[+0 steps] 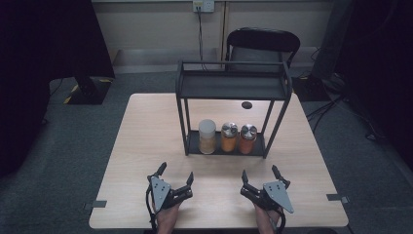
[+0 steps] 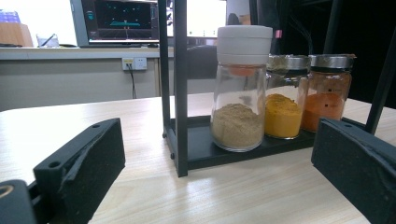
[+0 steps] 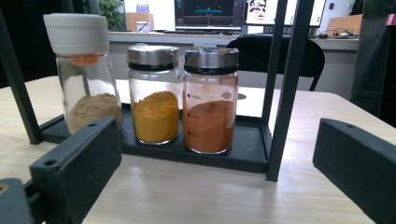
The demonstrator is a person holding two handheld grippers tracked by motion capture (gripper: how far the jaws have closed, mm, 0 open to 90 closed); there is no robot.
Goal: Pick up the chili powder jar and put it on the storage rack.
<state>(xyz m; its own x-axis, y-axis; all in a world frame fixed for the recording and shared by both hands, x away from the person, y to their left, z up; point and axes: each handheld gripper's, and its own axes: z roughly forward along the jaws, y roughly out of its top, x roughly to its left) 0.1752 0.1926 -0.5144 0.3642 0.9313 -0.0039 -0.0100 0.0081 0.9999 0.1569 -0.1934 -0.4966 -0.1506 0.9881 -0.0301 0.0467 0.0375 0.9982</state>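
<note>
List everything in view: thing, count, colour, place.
Table: one, light wood, centre of the room.
Rack: one, black metal, two shelves, on the table's far half.
White-capped jar: one, tan powder, left end of the lower shelf.
Yellow spice jar: one, metal lid, middle of the lower shelf.
Orange-red spice jar: one, metal lid, right end of the lower shelf.
Chair: one, black, behind the table.
Left gripper: one, black, open, near edge.
Right gripper: one, black, open, near edge.

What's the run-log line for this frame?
left gripper: open, idle | right gripper: open, idle | three spice jars: on rack bottom shelf | contact: none
</note>
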